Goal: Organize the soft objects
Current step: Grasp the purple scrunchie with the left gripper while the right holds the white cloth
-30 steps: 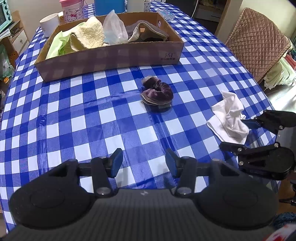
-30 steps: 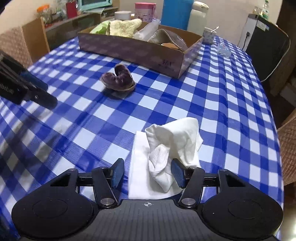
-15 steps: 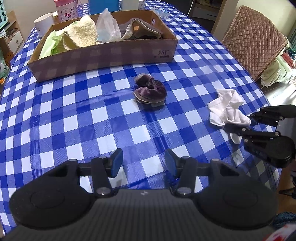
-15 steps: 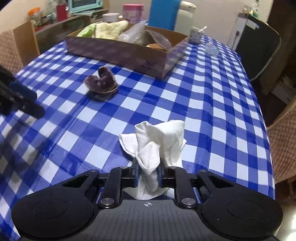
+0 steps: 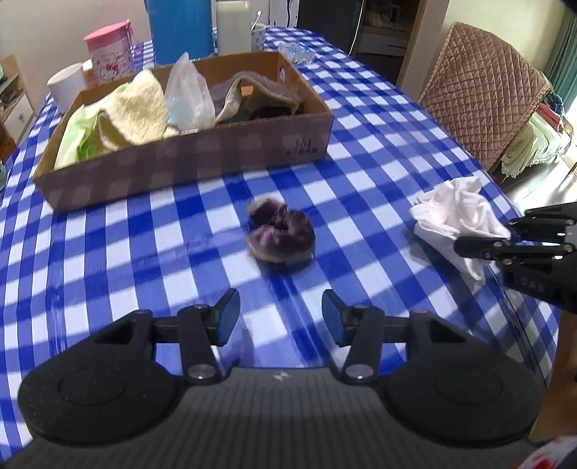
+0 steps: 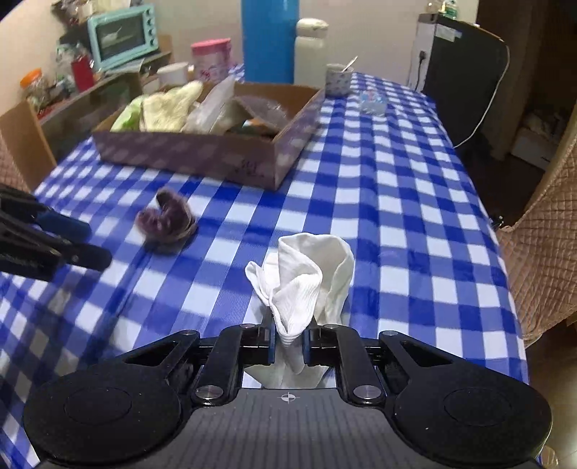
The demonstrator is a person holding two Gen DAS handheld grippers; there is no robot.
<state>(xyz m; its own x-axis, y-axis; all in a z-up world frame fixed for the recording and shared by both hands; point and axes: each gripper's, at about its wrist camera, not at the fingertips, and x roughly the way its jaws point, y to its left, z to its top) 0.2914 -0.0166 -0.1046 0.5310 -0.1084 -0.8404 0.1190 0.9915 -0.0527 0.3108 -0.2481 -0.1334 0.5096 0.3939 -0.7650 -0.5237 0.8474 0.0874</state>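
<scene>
The white cloth (image 6: 306, 274) is bunched up and raised off the checked tablecloth. My right gripper (image 6: 288, 339) is closing on its lower fold, and the pads press on the fabric. The left wrist view shows that cloth (image 5: 454, 216) and the right gripper (image 5: 483, 241) near the table's right edge. A purple fuzzy slipper (image 5: 279, 234) lies mid-table, just ahead of my left gripper (image 5: 280, 310), which is open with nothing between its fingers. Behind it stands the cardboard box (image 5: 202, 162) holding a cream towel, a green cloth, a plastic bag and a grey slipper.
Beyond the box stand a pink canister (image 5: 108, 47), a blue bottle (image 5: 180, 29) and a white mug (image 5: 66, 84). A quilted chair (image 5: 483, 90) stands off the table's right edge. A teal oven (image 6: 122, 36) sits on a shelf to the left.
My right gripper has gone from open around the white cloth to shut on it, and has lifted it. The left gripper has moved closer to the purple slipper.
</scene>
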